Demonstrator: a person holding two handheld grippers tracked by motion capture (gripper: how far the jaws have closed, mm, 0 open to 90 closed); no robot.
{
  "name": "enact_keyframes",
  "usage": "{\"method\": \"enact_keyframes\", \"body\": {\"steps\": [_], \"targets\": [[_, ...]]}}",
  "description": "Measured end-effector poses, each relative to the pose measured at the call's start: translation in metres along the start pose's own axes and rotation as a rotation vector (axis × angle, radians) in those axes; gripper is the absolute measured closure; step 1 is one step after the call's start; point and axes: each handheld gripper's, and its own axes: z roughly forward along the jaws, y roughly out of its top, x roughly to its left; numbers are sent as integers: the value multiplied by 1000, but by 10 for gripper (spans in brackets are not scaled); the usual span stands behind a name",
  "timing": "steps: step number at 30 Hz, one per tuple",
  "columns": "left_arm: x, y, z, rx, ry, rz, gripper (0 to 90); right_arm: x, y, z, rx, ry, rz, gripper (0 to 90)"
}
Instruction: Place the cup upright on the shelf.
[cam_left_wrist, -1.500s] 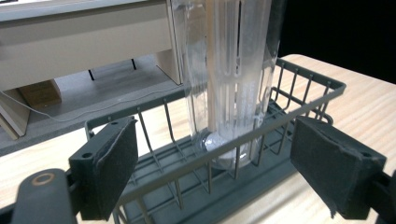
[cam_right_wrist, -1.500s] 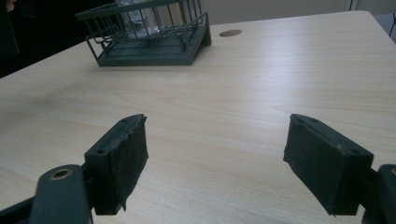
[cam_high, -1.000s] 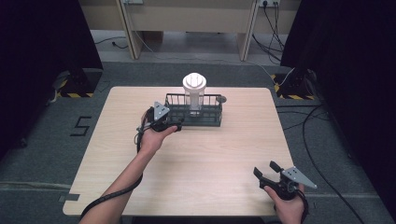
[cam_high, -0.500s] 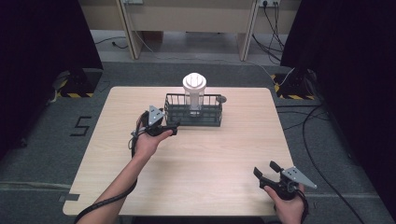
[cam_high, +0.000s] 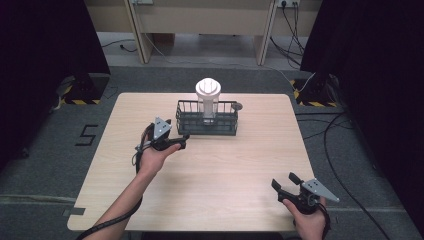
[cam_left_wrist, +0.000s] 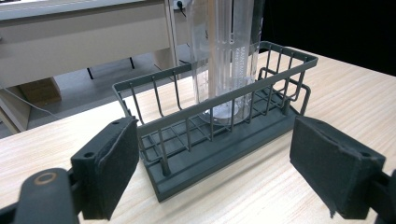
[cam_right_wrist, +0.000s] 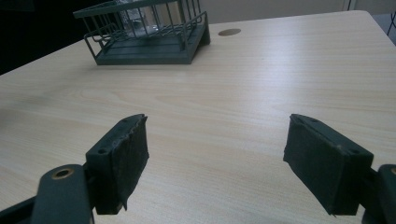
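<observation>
A pale wooden worktop (cam_high: 210, 170) holds a dark wire basket (cam_high: 207, 120) at twelve o'clock, a tall clear cylinder (cam_high: 208, 100) upright inside. The left tool (cam_high: 172, 142), jaws open, sits near the basket's end; the right tool (cam_high: 285, 184) is open at five o'clock. Bumping the basket could topple the cylinder.

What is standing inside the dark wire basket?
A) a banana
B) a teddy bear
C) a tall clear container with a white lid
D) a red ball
C: a tall clear container with a white lid stands upright inside the wire basket on the table.
</observation>
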Motion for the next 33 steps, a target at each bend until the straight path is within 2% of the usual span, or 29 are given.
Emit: {"method": "enact_keyframes", "body": {"steps": [19, 33], "targets": [[3, -14, -18, 3, 6, -5, 156, 0, 0, 0, 2, 1, 1, 221], [12, -31, -44, 12, 26, -6, 157, 0, 0, 0, 0, -2, 1, 221]]}}
